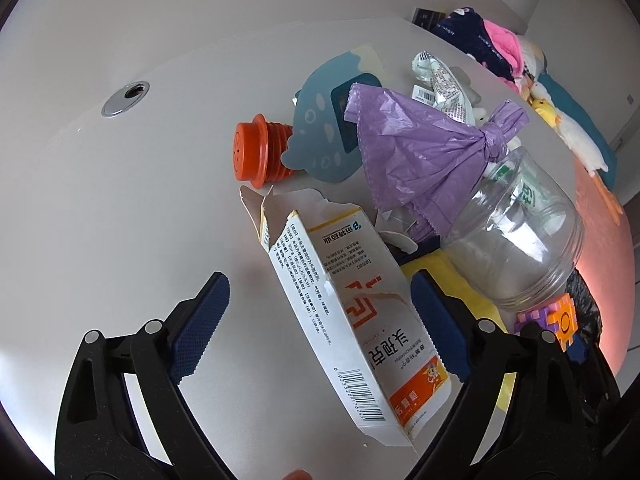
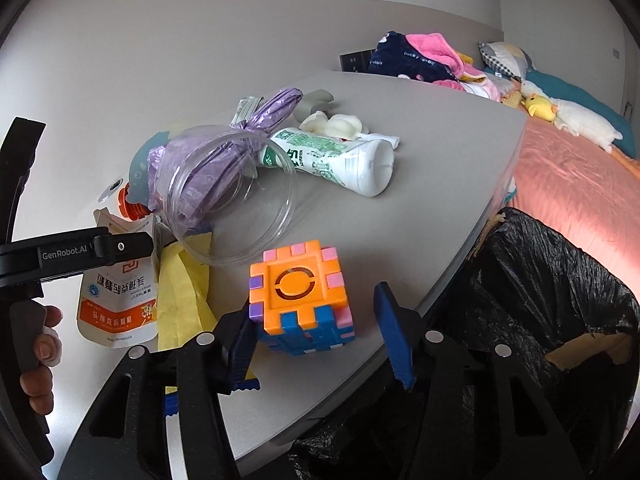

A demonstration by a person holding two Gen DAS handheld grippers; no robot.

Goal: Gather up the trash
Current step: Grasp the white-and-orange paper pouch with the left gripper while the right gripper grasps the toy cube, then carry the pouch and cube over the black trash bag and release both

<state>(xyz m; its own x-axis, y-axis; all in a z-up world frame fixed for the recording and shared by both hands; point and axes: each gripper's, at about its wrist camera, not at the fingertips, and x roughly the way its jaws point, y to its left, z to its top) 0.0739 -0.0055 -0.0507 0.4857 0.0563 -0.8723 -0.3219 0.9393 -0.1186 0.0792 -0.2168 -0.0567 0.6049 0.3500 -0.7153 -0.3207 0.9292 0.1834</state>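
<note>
An empty white and orange medicine box [image 1: 352, 312] lies on the grey table between the spread jaws of my open left gripper [image 1: 320, 316]; the pads do not touch it. It also shows in the right wrist view [image 2: 118, 300]. My right gripper [image 2: 316, 320] is open around an orange, blue and pink puzzle cube [image 2: 300, 296] near the table's front edge. A knotted purple plastic bag [image 1: 424, 152], a clear plastic jar [image 1: 516, 236] on its side, a white and green tube [image 2: 332, 158] and crumpled wrappers [image 1: 440, 84] lie behind.
A bin lined with a black bag [image 2: 540, 304] stands below the table edge at the right. An orange stopper [image 1: 256, 152], a blue card [image 1: 320, 120] and a yellow cloth [image 2: 184, 296] lie on the table [image 2: 440, 152]. A bed with plush toys [image 2: 576, 120] is beyond.
</note>
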